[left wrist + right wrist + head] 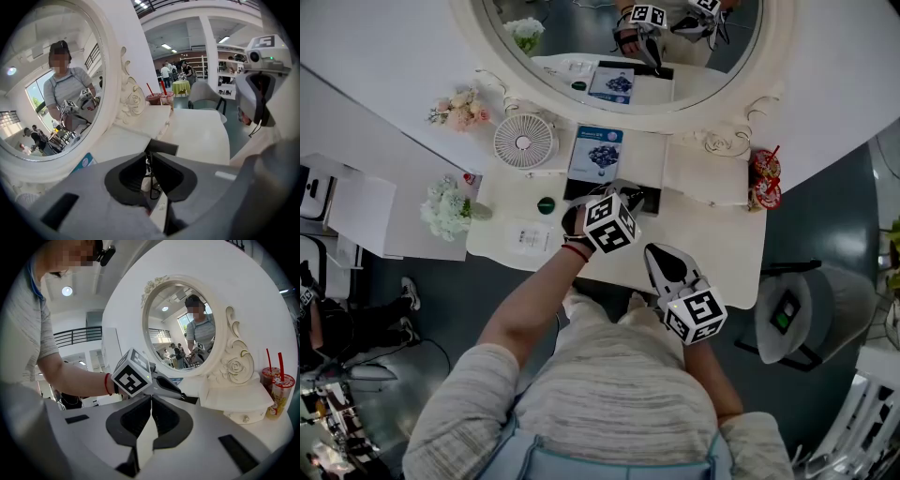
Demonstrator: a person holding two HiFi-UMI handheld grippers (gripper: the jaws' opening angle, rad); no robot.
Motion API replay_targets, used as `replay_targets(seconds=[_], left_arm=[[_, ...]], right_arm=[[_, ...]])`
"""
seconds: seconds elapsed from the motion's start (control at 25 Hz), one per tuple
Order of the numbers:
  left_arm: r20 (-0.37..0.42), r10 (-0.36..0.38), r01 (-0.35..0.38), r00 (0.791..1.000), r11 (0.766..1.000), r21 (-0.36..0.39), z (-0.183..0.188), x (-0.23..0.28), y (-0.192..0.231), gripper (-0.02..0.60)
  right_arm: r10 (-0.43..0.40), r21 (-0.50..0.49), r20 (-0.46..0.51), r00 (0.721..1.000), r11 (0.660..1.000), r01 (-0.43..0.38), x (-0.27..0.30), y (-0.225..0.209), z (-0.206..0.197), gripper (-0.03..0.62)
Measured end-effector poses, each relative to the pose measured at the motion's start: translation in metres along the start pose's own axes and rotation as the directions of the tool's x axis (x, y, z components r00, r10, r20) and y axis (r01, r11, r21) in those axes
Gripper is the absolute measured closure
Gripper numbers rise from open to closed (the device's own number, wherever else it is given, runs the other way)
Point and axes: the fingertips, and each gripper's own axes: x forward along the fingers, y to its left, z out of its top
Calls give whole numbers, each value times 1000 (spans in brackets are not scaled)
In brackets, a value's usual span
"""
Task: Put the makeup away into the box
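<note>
A black box (649,198) stands at the middle of the white vanity table (722,253), its lid (598,153) with a blue picture propped up behind it. My left gripper (628,200) points steeply down into the box, jaws all but together; in the left gripper view (150,161) only a thin slit shows, with something thin and dark in it that I cannot identify. A black edge (161,146) lies just past the tips. My right gripper (661,253) hovers level over the table's front edge, shut and empty (151,404). It looks at the left gripper's marker cube (133,373).
A small dark green round thing (546,205) and a white card (528,237) lie left of the box. A fan (525,141), flowers (448,208), a white drawer unit (703,173) and two red drinks (764,178) line the back under the oval mirror (694,56). A chair (806,314) stands at right.
</note>
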Motion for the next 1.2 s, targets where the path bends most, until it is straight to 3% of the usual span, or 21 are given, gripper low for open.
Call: replay_targets(seconds=[0.36,0.8,1.2], left_arm=[[43,8,-6,999,999,-45,8,-13,9,531],[86,21,-8,996,988,-154,-4,-29,15,529],[175,59,-4,983,955,-298,-13,-57,17,529]], right_arm=[[4,1,0,1000,1000,-4,6,-2,2,583],[29,-10,-6,1000,1000,-29,15,5,5,583],[56,-26,-14,998,998,-57,21,13,7,583]])
